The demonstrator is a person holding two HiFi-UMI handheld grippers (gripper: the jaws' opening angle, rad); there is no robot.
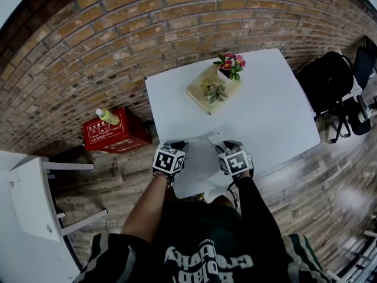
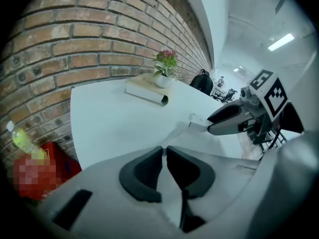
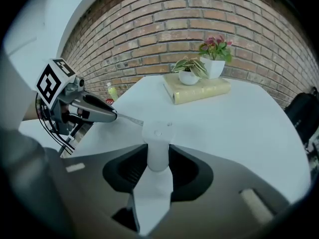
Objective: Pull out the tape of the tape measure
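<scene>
My right gripper [image 3: 158,156] is shut on the white tape measure case [image 3: 158,142], which stands upright between its pads. A thin pale tape [image 3: 130,119] runs from the case leftward to my left gripper [image 3: 112,115]. In the left gripper view, the jaws [image 2: 164,151] are nearly closed on the tape's end, and the tape [image 2: 175,132] stretches away to the case [image 2: 197,123] in the right gripper [image 2: 212,127]. From the head view both grippers, left [image 1: 177,145] and right [image 1: 227,146], hover over the near edge of the white table [image 1: 277,111], a short span apart.
A thick book [image 1: 213,89] with a small green plant and a white pot of pink flowers [image 1: 231,65] lies at the table's far side. A red box [image 1: 115,131] with a bottle stands on the floor left. A black bag and chair [image 1: 330,81] are at right.
</scene>
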